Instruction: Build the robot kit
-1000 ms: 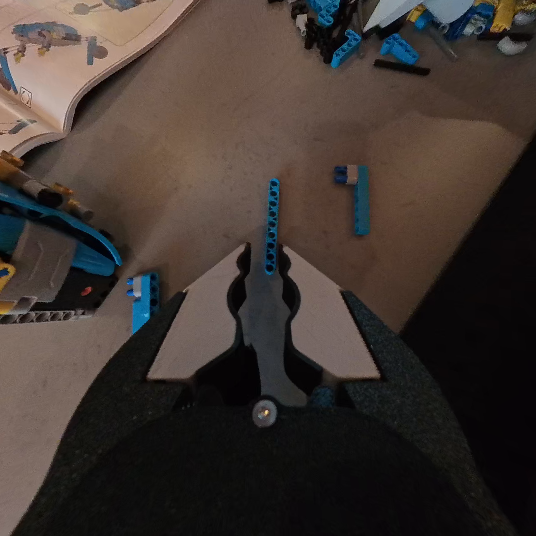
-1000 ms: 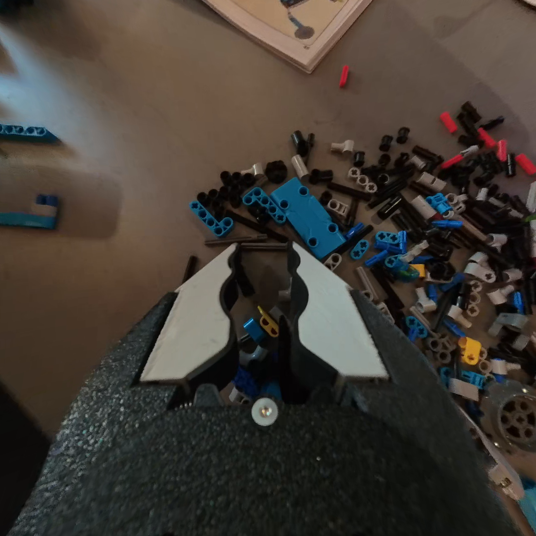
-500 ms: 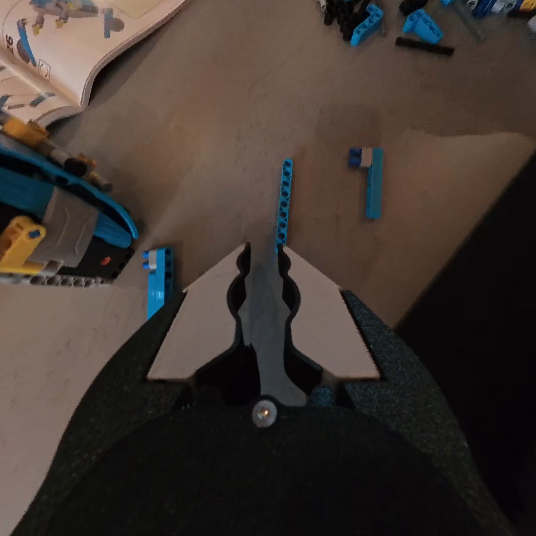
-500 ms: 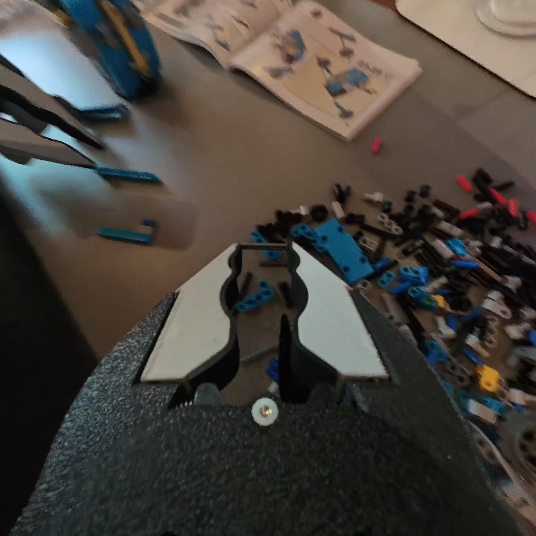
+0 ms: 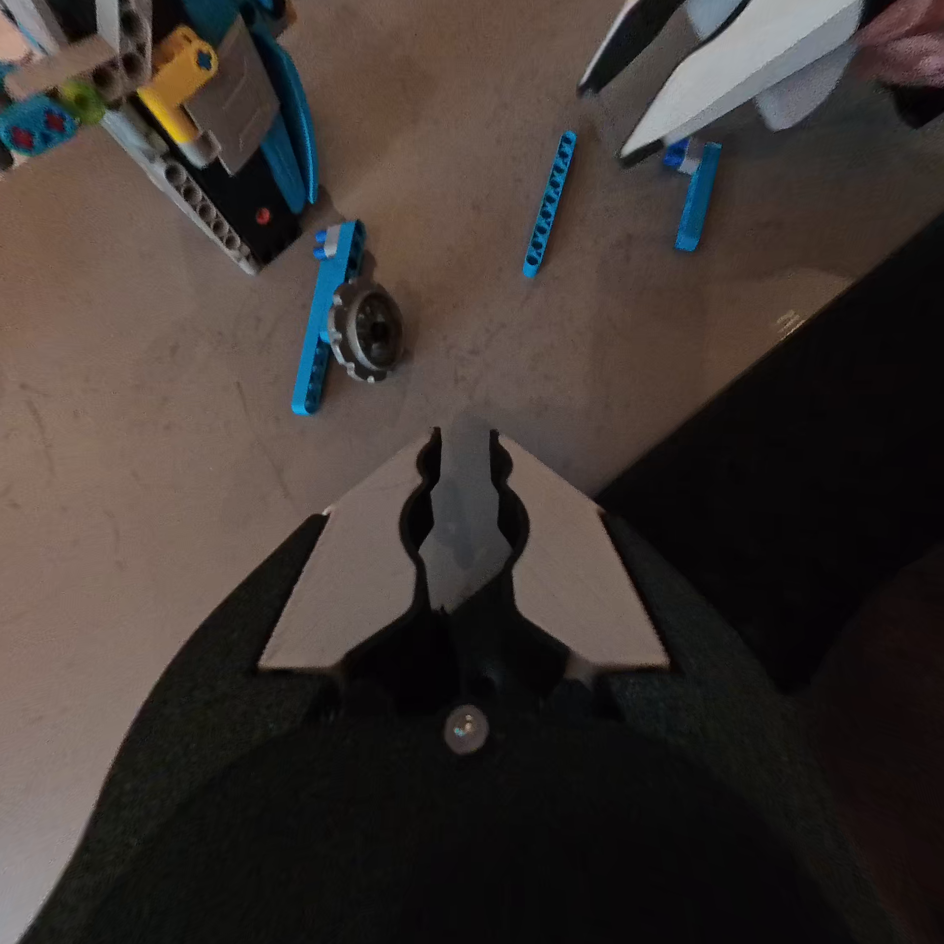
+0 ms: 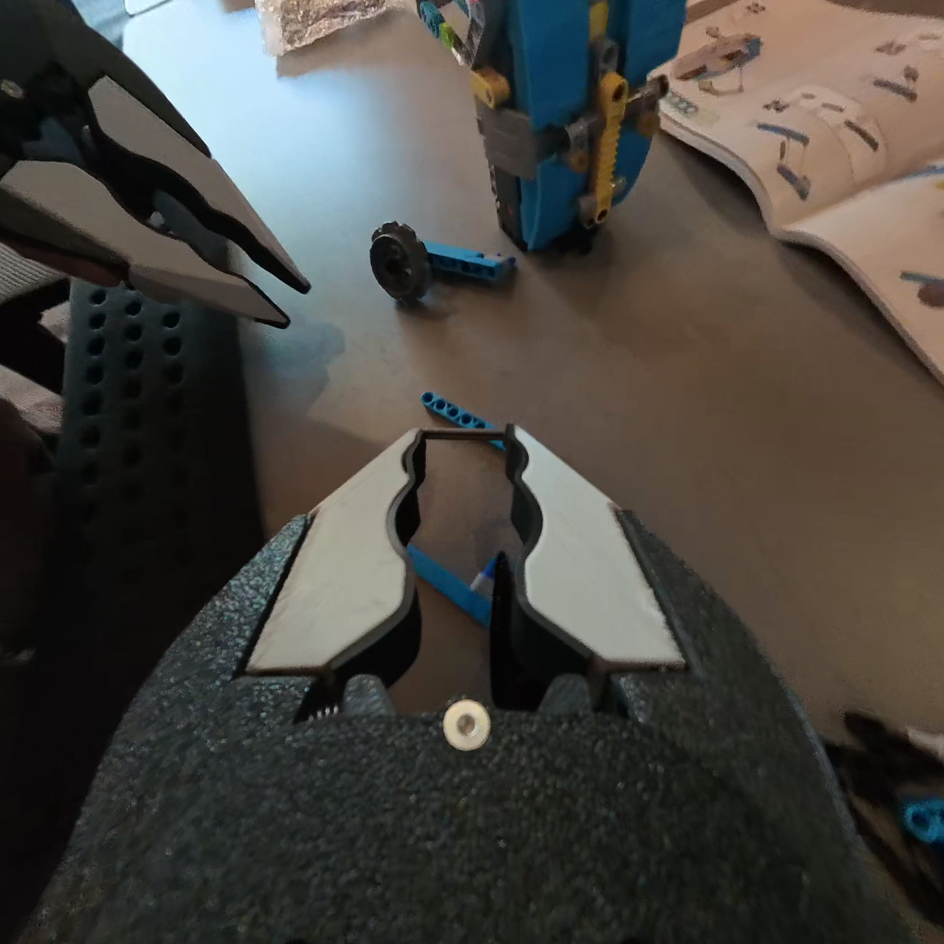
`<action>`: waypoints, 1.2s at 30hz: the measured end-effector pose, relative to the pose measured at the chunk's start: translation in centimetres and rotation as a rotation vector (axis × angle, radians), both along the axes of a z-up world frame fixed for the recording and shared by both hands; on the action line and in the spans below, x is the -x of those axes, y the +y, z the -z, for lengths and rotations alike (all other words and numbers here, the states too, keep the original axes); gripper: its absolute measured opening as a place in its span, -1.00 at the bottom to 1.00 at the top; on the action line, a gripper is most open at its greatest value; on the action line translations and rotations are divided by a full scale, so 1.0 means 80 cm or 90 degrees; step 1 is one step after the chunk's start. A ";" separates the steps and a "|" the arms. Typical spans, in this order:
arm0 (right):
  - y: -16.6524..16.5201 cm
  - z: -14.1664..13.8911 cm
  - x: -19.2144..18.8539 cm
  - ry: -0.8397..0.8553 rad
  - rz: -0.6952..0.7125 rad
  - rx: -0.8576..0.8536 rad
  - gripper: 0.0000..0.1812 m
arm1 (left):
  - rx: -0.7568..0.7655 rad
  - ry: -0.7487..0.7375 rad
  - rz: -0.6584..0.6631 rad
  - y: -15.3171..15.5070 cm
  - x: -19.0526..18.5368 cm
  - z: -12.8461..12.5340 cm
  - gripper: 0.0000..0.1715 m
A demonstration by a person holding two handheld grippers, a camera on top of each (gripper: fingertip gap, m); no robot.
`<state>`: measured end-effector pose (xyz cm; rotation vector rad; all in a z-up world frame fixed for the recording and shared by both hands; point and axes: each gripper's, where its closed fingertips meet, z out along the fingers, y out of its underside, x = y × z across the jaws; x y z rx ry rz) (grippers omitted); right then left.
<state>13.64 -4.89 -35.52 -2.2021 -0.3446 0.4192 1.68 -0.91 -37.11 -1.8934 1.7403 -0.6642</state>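
My right gripper (image 6: 462,434) is shut on a thin black axle (image 6: 462,433), held crosswise between its fingertips above the table. Just beyond it lies a thin blue beam (image 6: 457,414). A blue beam with pins (image 6: 449,587) lies under its jaws. My left gripper (image 5: 462,434) is narrowly open and empty, hovering near the table edge. Ahead of it lie a blue beam (image 5: 327,316) with a grey wheel (image 5: 365,334), the thin blue beam (image 5: 549,204) and the pinned beam (image 5: 694,196). The right gripper (image 5: 605,125) shows at the top right, over the pinned beam.
A blue, yellow and grey model (image 6: 562,127) stands at the back, also in the left wrist view (image 5: 214,127). An open instruction booklet (image 6: 817,153) lies to the right. A dark perforated chair (image 6: 127,383) is beyond the table's left edge. Loose pieces (image 6: 919,827) lie at the lower right.
My right gripper took the black axle from the pile of pieces and swung left over the blue beams. My left gripper drew back from the thin blue beam.
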 end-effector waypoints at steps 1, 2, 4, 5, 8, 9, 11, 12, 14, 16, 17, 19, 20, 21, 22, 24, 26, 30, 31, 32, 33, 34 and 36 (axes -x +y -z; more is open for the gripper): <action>0.008 0.001 0.001 -0.012 -0.006 -0.008 -0.66 | -0.007 -0.011 0.005 0.000 -0.005 -0.001 -0.79; 0.017 -0.001 0.002 -0.015 -0.012 -0.023 -0.66 | -0.013 -0.022 0.012 -0.001 -0.013 -0.003 -0.79; 0.038 -0.016 0.000 0.033 -0.002 -0.059 -0.66 | -0.019 -0.048 0.033 -0.004 -0.033 -0.003 -0.79; 0.045 -0.027 -0.001 0.083 0.004 -0.063 -0.66 | -0.018 -0.058 0.042 -0.007 -0.045 -0.003 -0.79; 0.051 -0.049 -0.007 0.148 0.014 -0.097 -0.66 | -0.028 -0.068 0.076 -0.016 -0.076 -0.002 -0.78; 0.048 -0.046 -0.010 0.142 0.019 -0.099 -0.66 | -0.042 -0.071 0.085 -0.018 -0.084 -0.005 -0.78; 0.039 -0.038 -0.018 0.146 0.032 -0.091 -0.66 | -0.035 -0.072 0.101 -0.025 -0.095 -0.008 -0.78; 0.034 -0.035 -0.021 0.159 0.037 -0.086 -0.66 | -0.021 -0.069 0.113 -0.031 -0.099 -0.007 -0.77; 0.025 -0.033 -0.028 0.187 0.045 -0.078 -0.66 | -0.021 -0.057 0.122 -0.032 -0.106 0.002 -0.77; 0.021 -0.031 -0.034 0.210 0.047 -0.063 -0.66 | -0.031 -0.034 0.124 -0.029 -0.110 0.013 -0.76; 0.020 -0.027 -0.038 0.207 0.052 -0.053 -0.66 | -0.035 -0.033 0.123 -0.028 -0.114 0.014 -0.76; 0.021 -0.021 -0.043 0.188 0.062 -0.044 -0.66 | -0.029 -0.034 0.122 -0.028 -0.121 0.015 -0.76; 0.021 -0.021 -0.043 0.187 0.060 -0.045 -0.66 | -0.019 -0.034 0.127 -0.031 -0.124 0.016 -0.76; 0.021 -0.022 -0.042 0.191 0.058 -0.047 -0.66 | -0.008 -0.032 0.129 -0.034 -0.127 0.017 -0.76; 0.021 -0.024 -0.041 0.194 0.058 -0.050 -0.66 | 0.000 -0.029 0.127 -0.036 -0.130 0.019 -0.76; 0.022 -0.027 -0.039 0.199 0.057 -0.057 -0.66 | 0.007 -0.013 0.122 -0.038 -0.134 0.024 -0.79; 0.022 -0.030 -0.039 0.202 0.058 -0.065 -0.66 | -0.002 -0.002 0.122 -0.038 -0.135 0.025 -0.86; 0.022 -0.033 -0.043 0.188 0.069 -0.080 -0.66 | -0.027 0.022 0.144 -0.041 -0.132 0.025 -0.92; 0.022 -0.035 -0.044 0.184 0.073 -0.087 -0.66 | -0.033 0.026 0.144 -0.041 -0.132 0.025 -0.92; 0.022 -0.038 -0.046 0.179 0.076 -0.094 -0.66 | -0.038 0.026 0.142 -0.040 -0.131 0.025 -0.92; 0.022 -0.040 -0.047 0.176 0.079 -0.102 -0.66 | -0.039 0.025 0.139 -0.040 -0.129 0.024 -0.92; 0.021 -0.041 -0.048 0.175 0.081 -0.104 -0.66 | -0.032 0.027 0.138 -0.041 -0.125 0.024 -0.92; 0.019 -0.031 -0.051 0.162 0.088 -0.083 -0.66 | -0.024 0.033 0.134 -0.040 -0.115 0.024 -0.92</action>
